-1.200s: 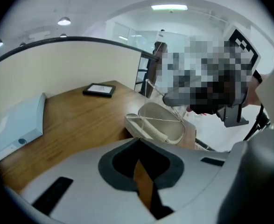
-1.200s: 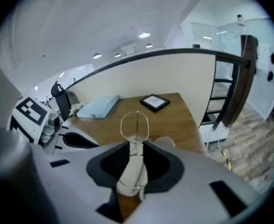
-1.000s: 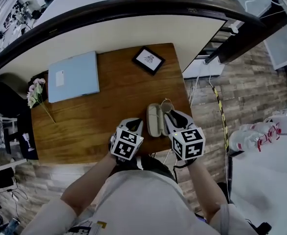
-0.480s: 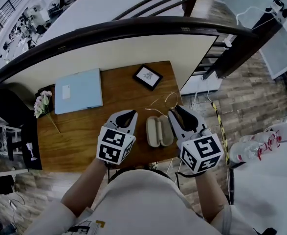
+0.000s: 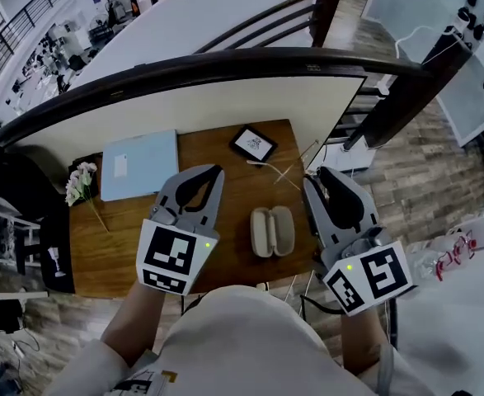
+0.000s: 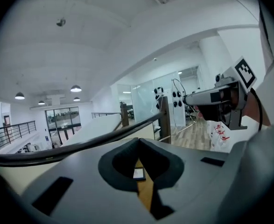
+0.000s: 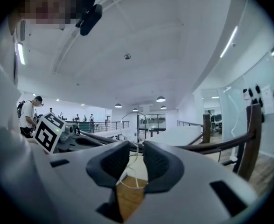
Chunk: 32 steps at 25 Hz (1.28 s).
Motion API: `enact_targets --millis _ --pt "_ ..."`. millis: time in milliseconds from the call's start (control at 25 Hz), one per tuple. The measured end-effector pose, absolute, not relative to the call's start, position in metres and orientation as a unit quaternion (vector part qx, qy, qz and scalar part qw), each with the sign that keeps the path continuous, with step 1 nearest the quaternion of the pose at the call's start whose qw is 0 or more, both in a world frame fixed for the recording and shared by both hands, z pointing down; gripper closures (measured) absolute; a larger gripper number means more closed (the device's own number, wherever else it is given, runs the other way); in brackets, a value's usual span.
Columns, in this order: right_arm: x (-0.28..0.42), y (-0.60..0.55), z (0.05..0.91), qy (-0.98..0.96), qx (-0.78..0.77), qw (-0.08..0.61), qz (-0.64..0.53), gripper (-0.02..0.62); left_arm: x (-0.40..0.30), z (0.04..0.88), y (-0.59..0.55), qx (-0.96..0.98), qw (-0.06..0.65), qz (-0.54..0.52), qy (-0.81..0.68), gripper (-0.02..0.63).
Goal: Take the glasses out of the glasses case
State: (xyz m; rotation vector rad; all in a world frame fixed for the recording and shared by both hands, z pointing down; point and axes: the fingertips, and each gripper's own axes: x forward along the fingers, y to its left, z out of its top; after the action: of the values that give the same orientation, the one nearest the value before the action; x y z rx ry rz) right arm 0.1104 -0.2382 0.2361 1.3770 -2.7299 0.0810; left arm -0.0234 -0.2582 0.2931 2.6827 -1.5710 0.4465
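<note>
The right gripper (image 5: 311, 181) pinches the wire glasses (image 5: 279, 170) well above the open case (image 5: 272, 231), the left gripper (image 5: 211, 174) closed and empty; held seemingly by one thin arm, they could twist loose and drop.

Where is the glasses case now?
Head view: the glasses case lies open on the wooden table, seen between the left hand-held gripper and right hand-held gripper.

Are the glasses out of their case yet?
Yes, nearly finished. Done: the case lies open and looks empty on the table. In hand: the right gripper pinches the glasses in its fingers, up above the table. The left gripper is shut on nothing. Left: probably only setting the glasses down somewhere.
</note>
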Motion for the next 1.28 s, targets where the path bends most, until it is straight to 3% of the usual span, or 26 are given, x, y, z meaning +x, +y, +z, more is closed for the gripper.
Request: enact_targets --millis 320,600,1280 --pt "0.117 -0.213 0.177 -0.885 0.464 -0.008 -0.035 0.497 -0.039 0.222 -0.239 0.843 -0.064 0.088 -0.527 0.603" --pt "0.128 -0.203 0.173 -0.875 0.479 0.002 -0.062 0.498 -0.05 0.202 -0.22 0.835 -0.087 0.056 -0.541 0.603" --pt "0.122 -0.211 0.21 -0.877 0.479 0.028 -0.022 0.497 -0.055 0.23 -0.223 0.836 -0.053 0.077 -0.541 0.603"
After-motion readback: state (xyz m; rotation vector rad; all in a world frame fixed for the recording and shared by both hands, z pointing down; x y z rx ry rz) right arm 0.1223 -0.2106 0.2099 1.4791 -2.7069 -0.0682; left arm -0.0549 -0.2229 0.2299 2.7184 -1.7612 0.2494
